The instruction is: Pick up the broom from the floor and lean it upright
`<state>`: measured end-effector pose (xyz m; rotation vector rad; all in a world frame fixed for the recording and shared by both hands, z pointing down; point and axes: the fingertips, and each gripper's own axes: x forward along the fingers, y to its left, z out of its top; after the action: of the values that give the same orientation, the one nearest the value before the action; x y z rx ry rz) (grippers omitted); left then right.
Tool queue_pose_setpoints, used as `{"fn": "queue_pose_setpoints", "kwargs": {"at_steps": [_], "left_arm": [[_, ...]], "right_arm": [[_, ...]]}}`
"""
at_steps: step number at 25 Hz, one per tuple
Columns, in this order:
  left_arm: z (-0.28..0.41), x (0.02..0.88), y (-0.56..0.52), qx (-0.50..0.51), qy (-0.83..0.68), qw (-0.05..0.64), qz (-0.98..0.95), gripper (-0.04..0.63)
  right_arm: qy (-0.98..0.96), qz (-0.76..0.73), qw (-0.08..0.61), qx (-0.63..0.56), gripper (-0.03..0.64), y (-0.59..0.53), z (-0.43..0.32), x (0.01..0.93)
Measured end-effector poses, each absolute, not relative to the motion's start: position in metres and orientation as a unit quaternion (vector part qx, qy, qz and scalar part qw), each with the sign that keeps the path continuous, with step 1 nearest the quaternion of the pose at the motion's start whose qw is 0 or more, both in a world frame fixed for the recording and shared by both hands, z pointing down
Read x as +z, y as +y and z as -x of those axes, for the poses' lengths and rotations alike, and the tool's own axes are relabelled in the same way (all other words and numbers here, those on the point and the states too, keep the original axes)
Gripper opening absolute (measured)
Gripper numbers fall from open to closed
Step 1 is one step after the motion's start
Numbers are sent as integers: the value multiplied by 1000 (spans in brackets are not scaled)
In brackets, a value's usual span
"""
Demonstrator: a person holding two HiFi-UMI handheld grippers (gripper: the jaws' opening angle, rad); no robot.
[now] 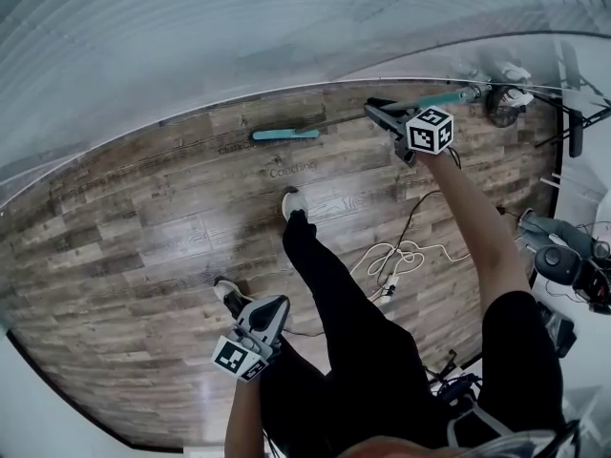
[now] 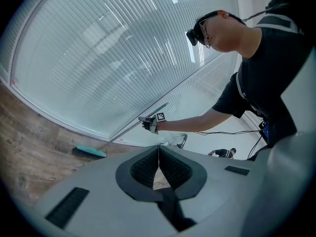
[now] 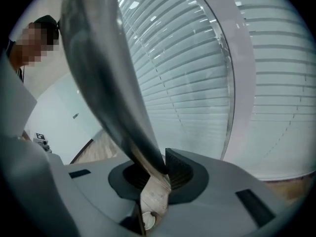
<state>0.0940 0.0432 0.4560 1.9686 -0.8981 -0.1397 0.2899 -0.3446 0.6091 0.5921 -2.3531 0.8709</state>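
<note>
The broom (image 1: 284, 135) is half raised. Its flat, bar-shaped teal head (image 2: 90, 152) lies on the floor (image 1: 143, 218) at the upper middle of the head view, close to the blinds (image 2: 98, 58). From there the thin shaft slants up to the upper right and ends in a teal grip (image 1: 453, 95).

The right gripper (image 1: 382, 114), at the upper right, pinches the handle (image 3: 106, 78). In its own view the ribbed dark pads (image 3: 180, 169) clamp a smooth, round, grey rod with a metallic sheen, which runs off toward the upper left of the frame.

The left gripper (image 1: 270, 309) hangs at the lower middle, beside a black trouser leg (image 1: 334, 284). Its ribbed pads are pressed together with nothing between them.

The floor is brown wood-grain planking with a matte, weathered look. The blinds are pale, narrow horizontal slats. A white cable (image 1: 401, 254) lies in loose loops on the planks at right centre.
</note>
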Motion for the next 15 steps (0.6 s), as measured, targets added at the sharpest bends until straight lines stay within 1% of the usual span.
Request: {"fn": "queue_pose_setpoints", "kwargs": {"at_steps": [4,10,15], "left_arm": [[-90,455,46,-52,-368,469,-801,19],[-90,461,47,-47,-379,468,-797,20],[-89,463,40,-54,-390,470,-790,20]], "right_arm": [[-865,-230,291,339,78,-342,-294,621],[-860,-307,263,312,78,-391,-291,643],[-869,-299,282,277,80,-397,-279,648]]}}
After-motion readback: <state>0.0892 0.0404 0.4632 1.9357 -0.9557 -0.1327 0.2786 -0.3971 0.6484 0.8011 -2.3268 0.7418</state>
